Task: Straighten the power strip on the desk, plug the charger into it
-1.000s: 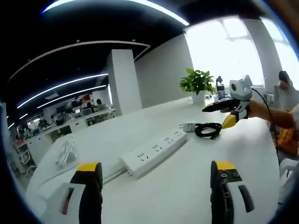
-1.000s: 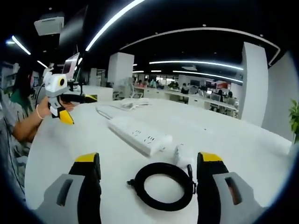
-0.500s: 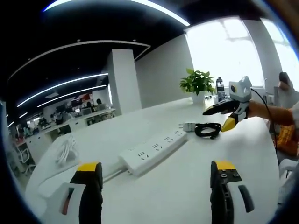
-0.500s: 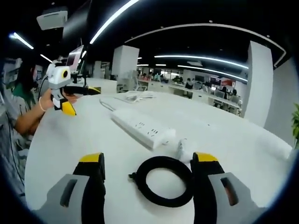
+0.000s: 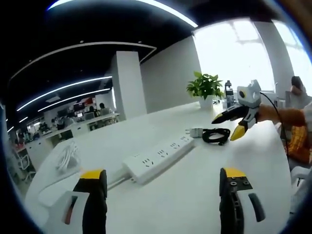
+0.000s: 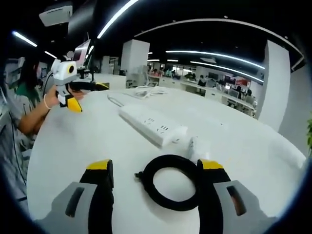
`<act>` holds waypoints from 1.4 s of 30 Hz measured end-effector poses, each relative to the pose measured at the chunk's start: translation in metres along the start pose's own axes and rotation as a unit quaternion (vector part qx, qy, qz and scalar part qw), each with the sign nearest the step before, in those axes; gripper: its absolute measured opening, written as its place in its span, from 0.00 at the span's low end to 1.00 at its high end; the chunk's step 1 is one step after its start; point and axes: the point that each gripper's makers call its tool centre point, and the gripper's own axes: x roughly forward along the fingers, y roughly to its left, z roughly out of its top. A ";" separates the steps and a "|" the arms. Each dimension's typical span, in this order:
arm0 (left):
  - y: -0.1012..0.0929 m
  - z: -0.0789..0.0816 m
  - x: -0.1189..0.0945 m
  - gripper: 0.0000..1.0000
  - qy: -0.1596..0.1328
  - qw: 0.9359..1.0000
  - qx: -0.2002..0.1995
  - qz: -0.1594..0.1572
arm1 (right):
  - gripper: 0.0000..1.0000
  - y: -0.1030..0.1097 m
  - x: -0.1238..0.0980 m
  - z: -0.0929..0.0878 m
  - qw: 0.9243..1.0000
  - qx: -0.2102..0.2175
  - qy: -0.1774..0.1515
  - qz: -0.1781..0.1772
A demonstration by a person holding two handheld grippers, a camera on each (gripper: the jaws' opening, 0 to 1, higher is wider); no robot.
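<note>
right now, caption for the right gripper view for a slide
Open right gripper poised over the coiled black cable and white charger, power strip lying beyond on the white desk.

Long light strips [image 5: 146, 6] are glowing across a dark ceiling over an open office where a white pillar [image 5: 129, 85] is standing, a bright window [image 5: 234, 53] is shining behind a potted plant [image 5: 205, 88], and distant desks [image 6: 209, 92] are lining the back.

- Left gripper view looks low across the white worktop [image 5: 195, 195] toward the window, power strip [image 5: 158, 158] in the middle distance.
- Right gripper view faces back from the opposite end, close above the coiled cable [image 6: 170, 181].
- Both share the strip [image 6: 151, 125] and cable [image 5: 216, 135].
</note>
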 end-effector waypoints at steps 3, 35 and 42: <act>0.000 0.001 -0.001 0.98 -0.004 1.000 -0.004 0.000 | 0.67 -0.001 0.000 -0.003 1.000 0.012 0.007 0.005; 0.000 0.002 0.000 0.97 -0.008 1.000 -0.008 -0.006 | 0.51 0.007 -0.002 -0.027 0.988 -0.030 0.142 0.047; 0.000 0.000 0.000 0.97 -0.008 1.000 -0.010 -0.008 | 0.45 0.007 -0.002 -0.029 0.985 -0.019 0.163 0.052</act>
